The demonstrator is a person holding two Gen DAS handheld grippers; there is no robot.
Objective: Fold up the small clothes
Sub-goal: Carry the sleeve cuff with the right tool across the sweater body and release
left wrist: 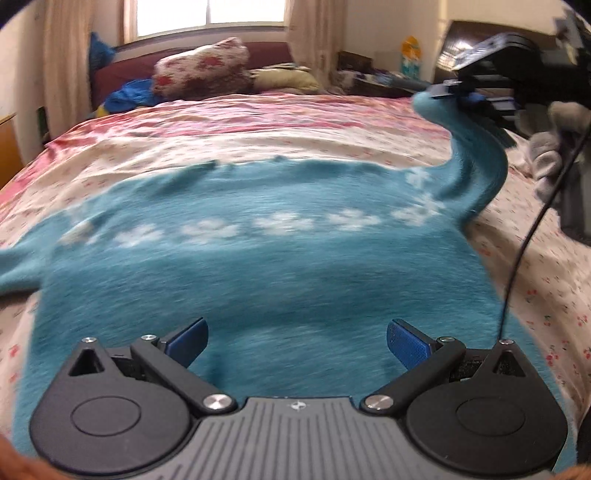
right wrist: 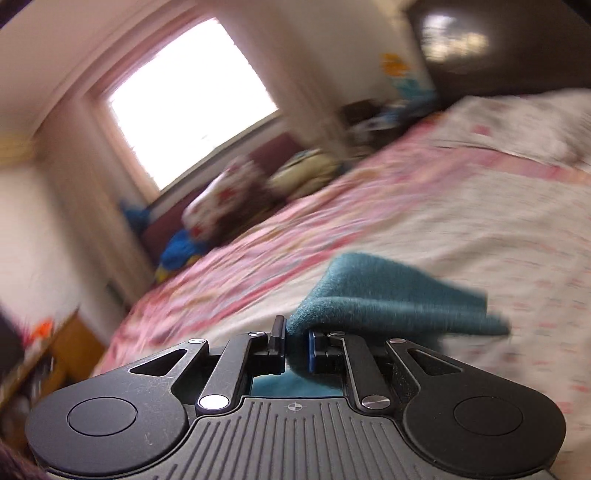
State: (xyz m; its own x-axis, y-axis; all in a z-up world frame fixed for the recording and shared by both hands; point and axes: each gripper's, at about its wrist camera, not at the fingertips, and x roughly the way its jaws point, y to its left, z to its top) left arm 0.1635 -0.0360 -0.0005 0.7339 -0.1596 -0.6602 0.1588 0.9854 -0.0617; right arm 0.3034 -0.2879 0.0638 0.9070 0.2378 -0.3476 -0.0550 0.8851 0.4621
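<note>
- Bedroom scene: floral bedspread under sunlit window.
- Spread flat across it: teal sweater.
- Right gripper clamped on lifted sleeve.
- Left gripper jaws wide, empty, above sweater.

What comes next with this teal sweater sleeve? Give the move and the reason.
Probably carry the sleeve inward across the sweater body. The right tongs are shut on it, lifted off the bed, while the left tongs hover open.
</note>
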